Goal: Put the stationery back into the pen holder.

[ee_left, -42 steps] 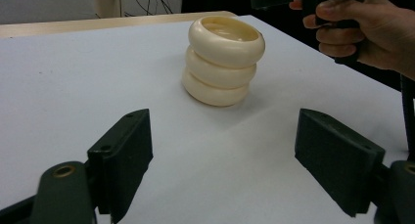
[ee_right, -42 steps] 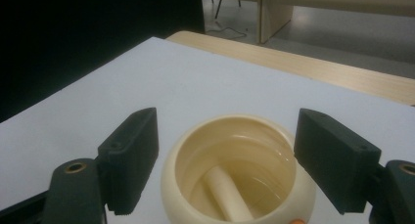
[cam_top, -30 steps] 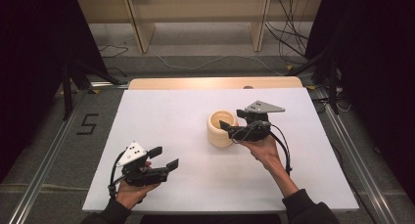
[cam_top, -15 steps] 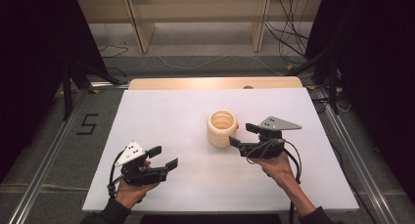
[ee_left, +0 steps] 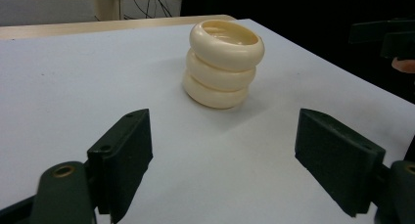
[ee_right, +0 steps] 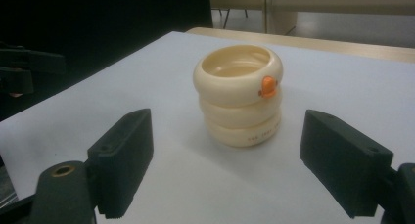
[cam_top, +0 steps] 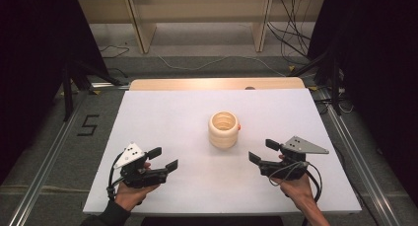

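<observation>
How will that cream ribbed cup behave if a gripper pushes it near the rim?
The cup looks rigid, probably plastic. Its glossy bulging rings could let jaws slip. It stands upright on a broad base, so it would likely slide rather than tip.

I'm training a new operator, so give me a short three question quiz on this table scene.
1. True or false: the right gripper is clamped on the cream ringed cup.
2. Multiple choice: the small orange knob sits on which ring of the cup? A top, B middle, C bottom.
3. Short answer: how do the jaws of the left gripper stand?

Key
1. False: it is open and apart from the cup.
2. A.
3. Open, holding nothing, over the white table.
</observation>
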`<state>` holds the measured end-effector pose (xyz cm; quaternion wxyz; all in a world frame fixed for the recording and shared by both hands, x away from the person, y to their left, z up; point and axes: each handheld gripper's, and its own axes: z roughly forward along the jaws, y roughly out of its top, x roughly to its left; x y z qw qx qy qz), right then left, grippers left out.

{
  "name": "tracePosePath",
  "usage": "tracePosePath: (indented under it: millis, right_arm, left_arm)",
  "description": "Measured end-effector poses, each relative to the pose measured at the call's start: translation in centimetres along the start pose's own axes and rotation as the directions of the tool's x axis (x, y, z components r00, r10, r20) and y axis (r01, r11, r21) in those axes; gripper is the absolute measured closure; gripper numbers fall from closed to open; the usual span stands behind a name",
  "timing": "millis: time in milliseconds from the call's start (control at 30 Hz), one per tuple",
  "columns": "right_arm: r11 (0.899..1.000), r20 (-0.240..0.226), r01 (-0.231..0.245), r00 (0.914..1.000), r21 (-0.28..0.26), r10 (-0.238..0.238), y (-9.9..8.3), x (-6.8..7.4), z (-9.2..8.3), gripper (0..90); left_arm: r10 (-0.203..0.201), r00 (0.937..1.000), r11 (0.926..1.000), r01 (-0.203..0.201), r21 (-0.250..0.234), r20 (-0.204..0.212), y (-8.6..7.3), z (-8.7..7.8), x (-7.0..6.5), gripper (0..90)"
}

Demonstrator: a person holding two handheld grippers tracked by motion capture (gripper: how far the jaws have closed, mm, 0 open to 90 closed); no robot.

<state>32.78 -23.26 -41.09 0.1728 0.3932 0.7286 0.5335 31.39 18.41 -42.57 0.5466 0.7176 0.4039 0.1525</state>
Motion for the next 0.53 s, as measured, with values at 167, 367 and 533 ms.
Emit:
tracePosePath:
  millis: [167, 367, 533]
  right_arm:
    - [1.000, -0.001, -0.006, 1.0000, -0.010, 0.006, -0.6, -0.1, -0.6, 20.7]
    - [1.000, -0.001, -0.013, 0.9999, -0.013, 0.013, -1.1, 0.0, -1.0, 20.7]
    - [1.000, -0.001, -0.013, 0.9999, -0.019, 0.013, -1.2, -0.1, -1.1, 20.7]
  left_arm:
    - [0.001, 1.0000, 1.0000, -0.001, 0.001, 0.001, 0.0, 0.1, 0.0, 20.9]
    - [0.001, 1.0000, 1.0000, -0.001, -0.001, 0.002, 0.0, 0.0, 0.0, 20.9]
    - [0.003, 1.0000, 1.0000, -0.003, -0.003, 0.001, 0.0, 0.1, 0.0, 20.9]
